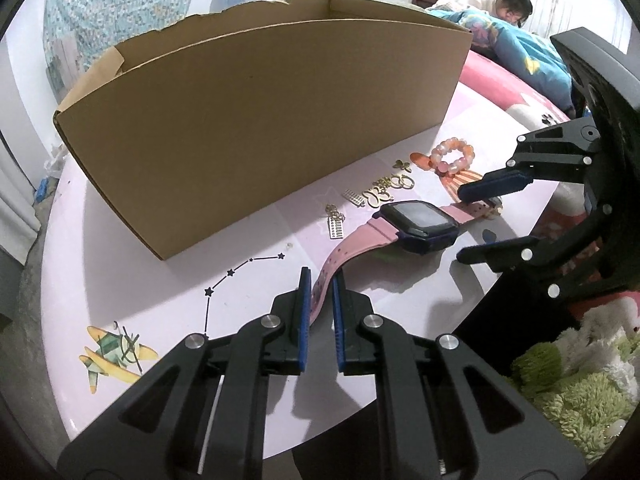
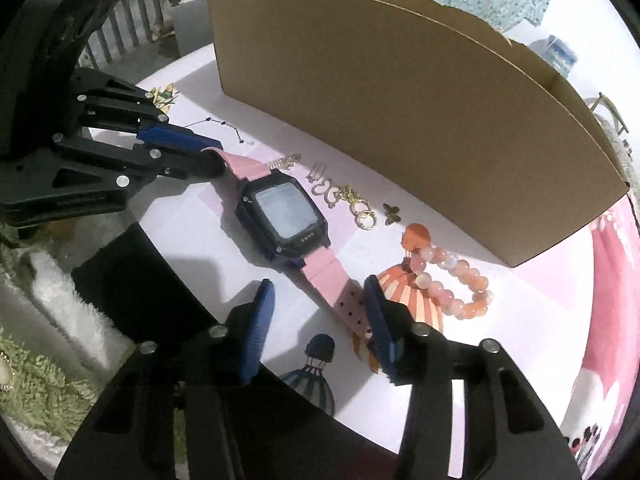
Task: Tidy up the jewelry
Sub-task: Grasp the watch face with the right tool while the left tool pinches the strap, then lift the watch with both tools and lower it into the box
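Pink-strapped watch [image 2: 286, 216] flat on pale pink printed table [image 1: 240, 292], no legible writing, left gripper [image 1: 319, 280] pinching one strap end, right gripper [image 2: 320, 300] spread around the other, bead bracelet [image 2: 456, 280] and gold charms [image 2: 344, 196] beside cardboard box [image 2: 400, 100], bedroom behind.

Both tongs, left [image 1: 320, 276] and right [image 2: 320, 292], show black angular linkage arms, silver round screws, ribbed blue finger pads [image 1: 305, 316].
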`<state>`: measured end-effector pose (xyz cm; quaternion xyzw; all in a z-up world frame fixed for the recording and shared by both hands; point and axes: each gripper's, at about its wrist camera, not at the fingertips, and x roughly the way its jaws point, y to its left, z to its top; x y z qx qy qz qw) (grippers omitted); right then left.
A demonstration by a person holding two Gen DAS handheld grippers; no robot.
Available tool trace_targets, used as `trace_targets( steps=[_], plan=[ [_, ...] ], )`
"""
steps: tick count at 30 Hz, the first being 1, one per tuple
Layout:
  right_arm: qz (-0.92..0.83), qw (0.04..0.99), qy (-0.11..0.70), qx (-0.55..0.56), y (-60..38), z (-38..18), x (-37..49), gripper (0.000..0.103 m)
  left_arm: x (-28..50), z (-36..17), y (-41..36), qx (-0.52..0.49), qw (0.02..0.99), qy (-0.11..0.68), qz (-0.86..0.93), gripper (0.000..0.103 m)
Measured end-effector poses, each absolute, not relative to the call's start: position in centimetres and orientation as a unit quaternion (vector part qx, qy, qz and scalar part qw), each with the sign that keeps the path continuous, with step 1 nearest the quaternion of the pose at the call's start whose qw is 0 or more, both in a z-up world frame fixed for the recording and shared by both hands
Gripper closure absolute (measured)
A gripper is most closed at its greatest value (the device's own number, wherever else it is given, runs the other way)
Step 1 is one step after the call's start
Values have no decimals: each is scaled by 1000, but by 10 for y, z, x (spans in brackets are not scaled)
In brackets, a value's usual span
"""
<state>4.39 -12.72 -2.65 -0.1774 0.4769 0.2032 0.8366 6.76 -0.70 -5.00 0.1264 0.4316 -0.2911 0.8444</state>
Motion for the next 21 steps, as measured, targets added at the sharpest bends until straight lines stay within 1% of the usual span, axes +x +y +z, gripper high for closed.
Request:
trace_targets(
  steps=[2, 3, 5, 7, 12, 16, 21],
  plan=[
    [193, 841, 475, -174, -131, -25, 45, 72, 68, -50, -7, 125, 845, 432, -290, 94],
    [188, 842, 475, -171, -131, -25, 46, 78, 68, -50, -7, 125, 845, 432, -290, 94],
    [177, 846, 476, -164, -133, -25, 48, 83, 67, -51, -6, 124, 845, 431, -290, 94],
    [165, 852, 471, -160, -134, -23, 47, 91, 65, -51, -6, 126, 847, 428, -288, 94],
    [139, 866, 457, -147, -135, -10, 40, 97, 63, -48, -6, 131, 847, 428, -287, 95],
    [129, 873, 454, -120, -142, -3, 38, 97, 63, -44, -2, 118, 843, 438, -290, 97],
    [122, 876, 454, -109, -136, -11, 42, 97, 64, -45, -4, 116, 844, 441, -283, 97]
  ],
)
